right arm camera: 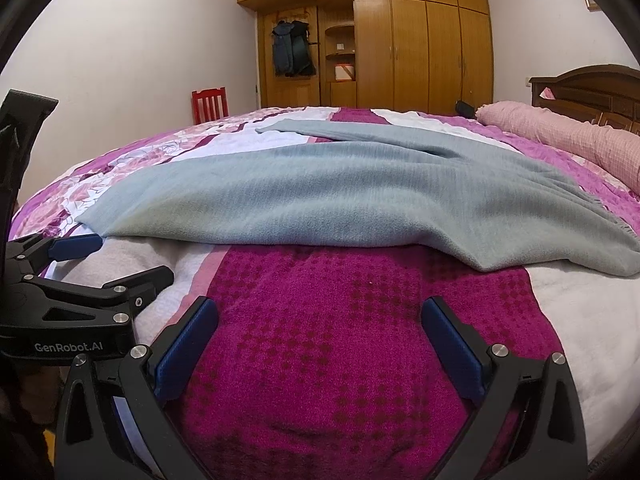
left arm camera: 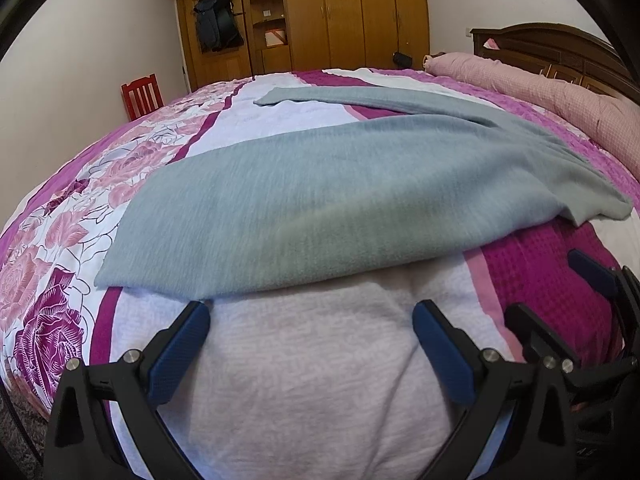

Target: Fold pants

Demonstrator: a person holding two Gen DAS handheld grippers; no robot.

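Grey-green pants (left arm camera: 320, 200) lie spread flat across the bed, one leg near me and the other leg (left arm camera: 360, 94) stretching away behind it. My left gripper (left arm camera: 312, 312) is open just short of the near leg's front edge, its left fingertip (left arm camera: 196, 312) almost touching the hem; nothing is between the fingers. In the right wrist view the same pants (right arm camera: 340, 196) fill the middle. My right gripper (right arm camera: 320, 308) is open over the magenta blanket, a short way before the pants' edge. The left gripper (right arm camera: 120, 260) shows at that view's left.
The bed carries a floral, white and magenta striped cover (left arm camera: 60, 264). A pink rolled quilt (left arm camera: 540, 84) lies by the dark headboard (left arm camera: 560, 48) at the right. A wooden wardrobe (right arm camera: 400, 48) and a red chair (right arm camera: 210, 104) stand behind the bed.
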